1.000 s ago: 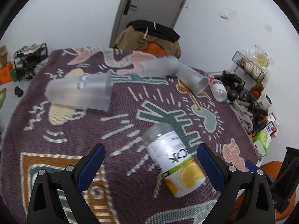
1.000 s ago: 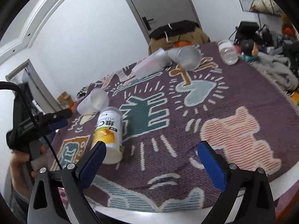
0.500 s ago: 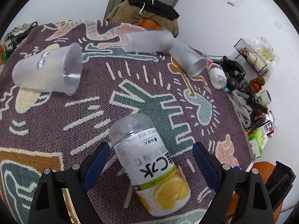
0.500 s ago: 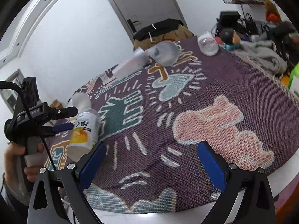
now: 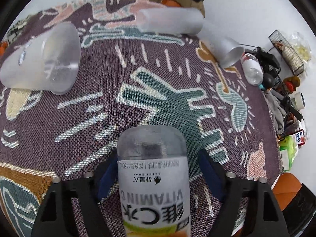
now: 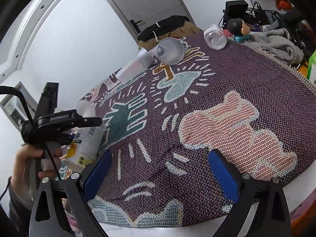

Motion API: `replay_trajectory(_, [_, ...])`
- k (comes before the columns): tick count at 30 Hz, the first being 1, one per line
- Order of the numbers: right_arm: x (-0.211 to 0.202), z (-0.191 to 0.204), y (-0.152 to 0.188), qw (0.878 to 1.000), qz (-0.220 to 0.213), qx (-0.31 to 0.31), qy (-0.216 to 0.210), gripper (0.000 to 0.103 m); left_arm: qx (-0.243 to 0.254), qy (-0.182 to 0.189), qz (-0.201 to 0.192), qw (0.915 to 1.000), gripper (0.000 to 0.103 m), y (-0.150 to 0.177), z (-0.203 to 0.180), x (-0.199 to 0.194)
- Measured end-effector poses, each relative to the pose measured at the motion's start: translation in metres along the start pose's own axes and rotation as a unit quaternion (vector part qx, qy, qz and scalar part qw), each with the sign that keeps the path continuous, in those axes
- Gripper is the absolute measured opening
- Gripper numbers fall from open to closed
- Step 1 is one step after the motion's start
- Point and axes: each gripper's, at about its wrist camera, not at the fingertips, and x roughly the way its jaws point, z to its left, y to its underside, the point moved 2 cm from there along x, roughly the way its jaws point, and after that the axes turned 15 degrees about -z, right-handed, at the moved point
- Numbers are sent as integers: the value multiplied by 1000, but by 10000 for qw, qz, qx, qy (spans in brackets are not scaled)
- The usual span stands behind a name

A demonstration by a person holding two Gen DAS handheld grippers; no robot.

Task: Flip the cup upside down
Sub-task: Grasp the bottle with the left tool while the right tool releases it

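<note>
Left wrist view: straddling the vitamin drink cup [image 5: 153,179] lying on its side on the woven cloth [image 5: 158,98], left gripper [image 5: 156,169] wide open, pads beside it, not yet clamped; approach step, calling next for closing, lifting, rotating

Right wrist view: right gripper [image 6: 160,173] open, empty, hovering low over near right cloth; left hand [image 6: 29,158] gripping handle, far left, angled down onto cup

White walls [image 6: 79,39], a grey door [image 6: 142,4] (closed), cluttered wire shelf [image 5: 288,53].
</note>
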Motion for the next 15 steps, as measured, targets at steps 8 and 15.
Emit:
replay_trajectory(8, [1, -4, 0, 10000, 11, 82, -7, 99, 83, 178, -123, 9997, 65, -12, -8, -18])
replay_trajectory(15, [0, -3, 0, 10000, 6, 87, -24, 99, 509, 393, -641, 9959, 65, -23, -32, -46])
